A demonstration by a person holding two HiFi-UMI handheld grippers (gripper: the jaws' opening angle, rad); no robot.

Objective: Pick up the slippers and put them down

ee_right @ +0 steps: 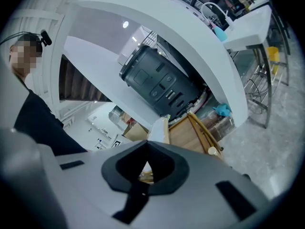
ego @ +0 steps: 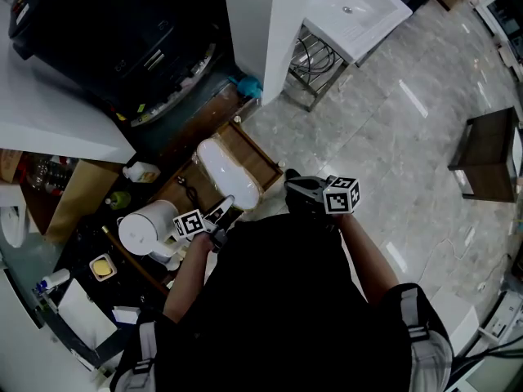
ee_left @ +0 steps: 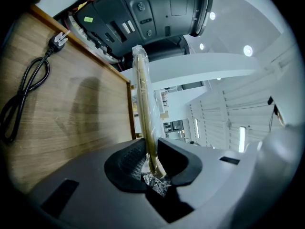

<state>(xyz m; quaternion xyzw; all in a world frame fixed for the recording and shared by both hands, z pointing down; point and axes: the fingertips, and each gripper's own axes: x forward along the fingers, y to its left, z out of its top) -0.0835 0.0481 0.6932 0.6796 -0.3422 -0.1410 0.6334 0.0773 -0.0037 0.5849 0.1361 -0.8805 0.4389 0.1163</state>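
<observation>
Over the brown wooden counter [ee_left: 71, 109], the white plastic-wrapped slipper pack [ego: 229, 168] runs lengthwise fwd from L gripper [ee_left: 151, 152] & R gripper [ee_right: 147, 165], both fingers narrow, clamped on its near end.

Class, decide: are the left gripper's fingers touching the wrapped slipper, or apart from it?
Touching. The left gripper view shows the fingers pinching the slipper edge-on, its wrap crumpled between them.
</observation>
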